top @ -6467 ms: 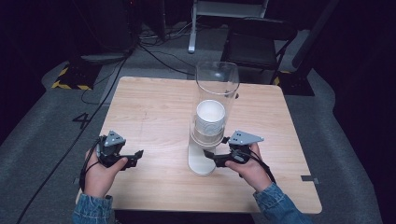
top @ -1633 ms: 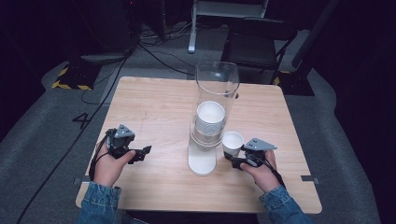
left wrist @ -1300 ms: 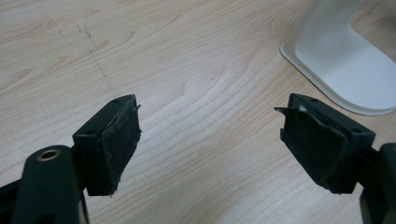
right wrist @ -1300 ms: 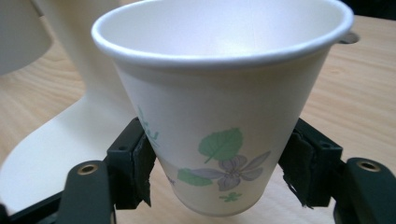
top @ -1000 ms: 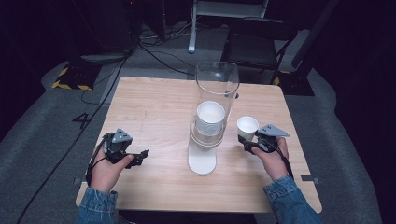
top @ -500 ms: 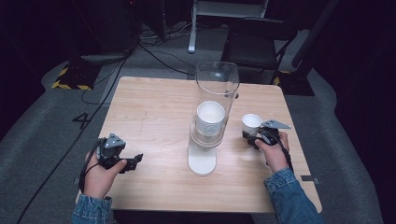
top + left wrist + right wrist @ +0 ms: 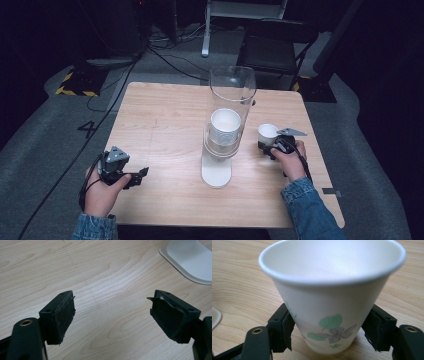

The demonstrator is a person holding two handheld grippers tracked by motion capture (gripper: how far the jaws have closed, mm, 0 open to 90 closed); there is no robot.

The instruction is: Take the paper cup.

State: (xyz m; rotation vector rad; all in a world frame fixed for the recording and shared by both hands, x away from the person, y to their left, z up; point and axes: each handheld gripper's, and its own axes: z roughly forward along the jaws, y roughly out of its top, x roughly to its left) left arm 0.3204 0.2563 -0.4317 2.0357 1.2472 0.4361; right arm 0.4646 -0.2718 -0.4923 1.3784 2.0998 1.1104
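A white paper cup with a green and purple flower print [image 7: 332, 302] stands upright between the jaws of my right gripper [image 7: 329, 325], which is shut on its lower wall. From above, the cup [image 7: 268, 133] and right gripper [image 7: 267, 146] are right of a clear tube dispenser [image 7: 232, 95]. That tube holds a stack of white cups [image 7: 225, 127] above a white base [image 7: 216, 172]. My left gripper [image 7: 142, 174] rests near the table's front left. Its jaws are open over bare wood [image 7: 112, 307], with the base's corner [image 7: 190, 260] beyond them.
The wooden table [image 7: 165, 115] has bare room on its left half and far side. A black chair [image 7: 277, 47] and cables lie on the floor behind the table. The dispenser base's edge [image 7: 214, 316] shows left of the held cup.
My right gripper carried the paper cup from beside the dispenser's base out to the right and a little farther back. The left hand shifted slightly and stayed open.
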